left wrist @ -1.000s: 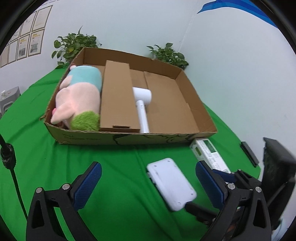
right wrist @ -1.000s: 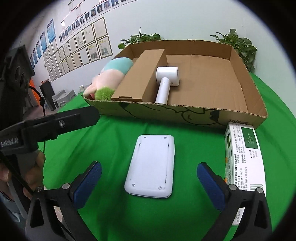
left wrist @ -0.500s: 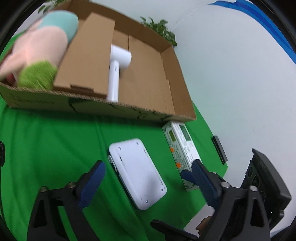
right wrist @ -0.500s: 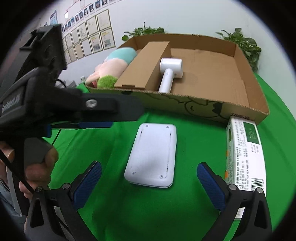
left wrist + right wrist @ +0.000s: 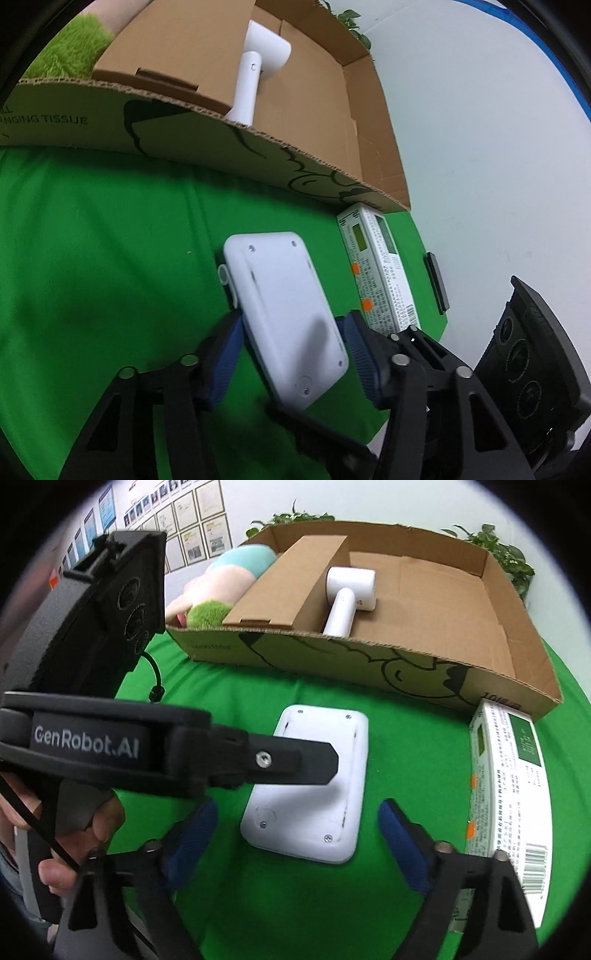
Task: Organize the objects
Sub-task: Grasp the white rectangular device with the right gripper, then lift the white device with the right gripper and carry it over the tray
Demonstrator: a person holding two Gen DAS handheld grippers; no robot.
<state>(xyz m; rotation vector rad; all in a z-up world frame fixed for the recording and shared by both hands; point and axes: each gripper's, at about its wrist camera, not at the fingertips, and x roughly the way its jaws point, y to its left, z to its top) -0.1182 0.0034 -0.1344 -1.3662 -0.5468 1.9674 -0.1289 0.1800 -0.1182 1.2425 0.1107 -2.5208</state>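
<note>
A flat white device (image 5: 284, 310) lies on the green cloth in front of a cardboard box (image 5: 221, 144). My left gripper (image 5: 291, 358) has closed its blue pads on the device's two long sides. In the right wrist view the left gripper's arm crosses over the white device (image 5: 325, 790). My right gripper (image 5: 295, 842) is open, its pads apart on either side of the device's near end, not touching it. A white and green carton (image 5: 506, 794) lies to the right, also seen in the left wrist view (image 5: 376, 266).
The cardboard box (image 5: 369, 664) holds a plush toy (image 5: 221, 587), a brown carton (image 5: 291, 579) and a white hair dryer (image 5: 347, 594). A black strip (image 5: 437, 282) lies at the cloth's right edge. Potted plants (image 5: 509, 557) stand behind the box by the wall.
My left gripper has moved forward and down over the white device and closed its pads from wide open onto its sides. My right gripper has edged closer and stays open.
</note>
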